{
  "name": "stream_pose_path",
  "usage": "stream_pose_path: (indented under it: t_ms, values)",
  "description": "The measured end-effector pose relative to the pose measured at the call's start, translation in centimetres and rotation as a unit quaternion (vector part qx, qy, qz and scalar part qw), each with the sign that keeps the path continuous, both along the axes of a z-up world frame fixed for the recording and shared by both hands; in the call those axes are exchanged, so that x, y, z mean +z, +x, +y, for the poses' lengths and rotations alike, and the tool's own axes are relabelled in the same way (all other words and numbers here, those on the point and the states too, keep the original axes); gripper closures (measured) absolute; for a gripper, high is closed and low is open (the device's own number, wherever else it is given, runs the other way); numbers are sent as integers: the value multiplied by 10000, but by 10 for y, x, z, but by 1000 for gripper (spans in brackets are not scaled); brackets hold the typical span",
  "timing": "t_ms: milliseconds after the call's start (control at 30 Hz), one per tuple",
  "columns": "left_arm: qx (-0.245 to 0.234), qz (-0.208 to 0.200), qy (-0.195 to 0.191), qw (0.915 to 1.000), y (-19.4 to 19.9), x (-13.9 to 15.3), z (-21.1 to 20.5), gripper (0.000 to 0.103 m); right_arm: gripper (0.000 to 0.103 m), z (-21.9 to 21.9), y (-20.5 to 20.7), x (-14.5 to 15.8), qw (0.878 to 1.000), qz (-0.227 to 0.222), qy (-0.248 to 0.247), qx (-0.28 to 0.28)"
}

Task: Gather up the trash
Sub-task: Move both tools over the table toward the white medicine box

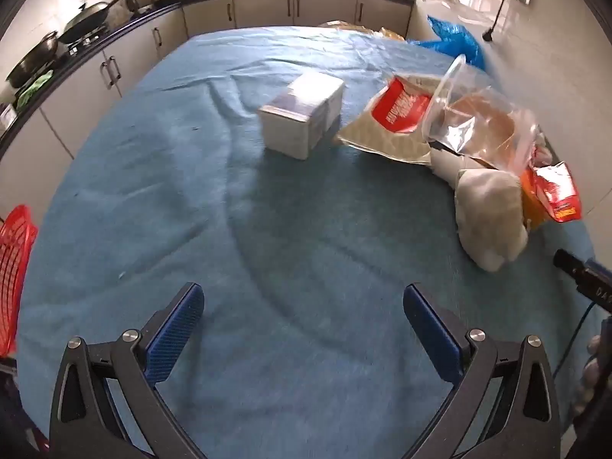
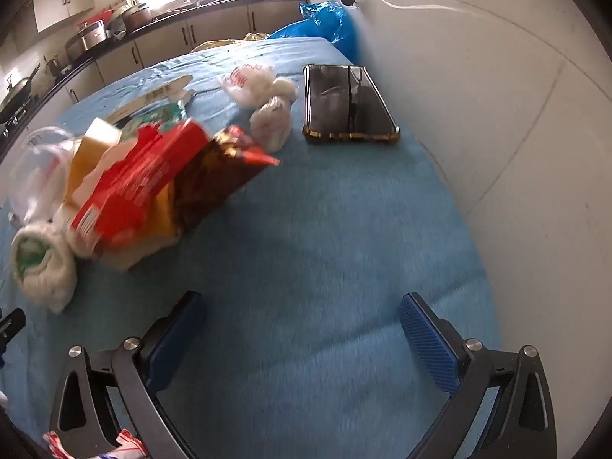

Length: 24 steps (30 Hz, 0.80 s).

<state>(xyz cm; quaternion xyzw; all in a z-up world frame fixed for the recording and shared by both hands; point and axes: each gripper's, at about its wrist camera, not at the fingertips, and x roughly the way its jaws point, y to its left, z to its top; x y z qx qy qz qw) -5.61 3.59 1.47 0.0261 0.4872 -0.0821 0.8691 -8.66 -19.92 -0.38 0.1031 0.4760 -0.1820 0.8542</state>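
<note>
Trash lies on a table with a blue cloth (image 1: 160,199). In the left wrist view I see a white box (image 1: 302,118), a flat red and beige packet (image 1: 394,118), a clear plastic cup and bag (image 1: 478,122), a crumpled white wad (image 1: 489,214) and a red wrapper (image 1: 556,191). My left gripper (image 1: 302,306) is open and empty, above bare cloth, short of the box. In the right wrist view a torn red carton (image 2: 141,187), a white wad (image 2: 42,267) and crumpled white bags (image 2: 267,103) lie to the left and ahead. My right gripper (image 2: 302,313) is open and empty.
A black phone (image 2: 348,103) lies near the wall (image 2: 497,114) on the right. A blue plastic bag (image 2: 325,23) sits at the table's far corner. A red basket (image 1: 15,267) stands at the table's left edge. Kitchen cabinets and a counter with pans (image 1: 76,23) run behind.
</note>
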Motion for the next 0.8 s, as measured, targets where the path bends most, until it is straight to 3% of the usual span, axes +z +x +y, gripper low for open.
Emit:
stream_pose_path:
  t_ms: [167, 300, 500, 700, 800]
  values:
    - [239, -182, -229, 9993, -26, 12, 28, 0, 0, 8, -13, 3, 9999, -71, 143, -51]
    - [384, -466, -167, 9980, -45, 24, 38, 0, 0, 22, -27, 9, 9986, -256, 456, 41]
    - [597, -941, -78, 9937, -73, 44, 44, 0, 0, 59, -43, 22, 9964, -580, 520, 343]
    - [718, -1477, 83, 9864, -103, 61, 50, 0, 1, 99, -65, 45, 9900, -1230, 142, 682]
    - [779, -1725, 129, 9818, -113, 68, 51, 0, 1, 110, -83, 55, 9789, -1894, -87, 757]
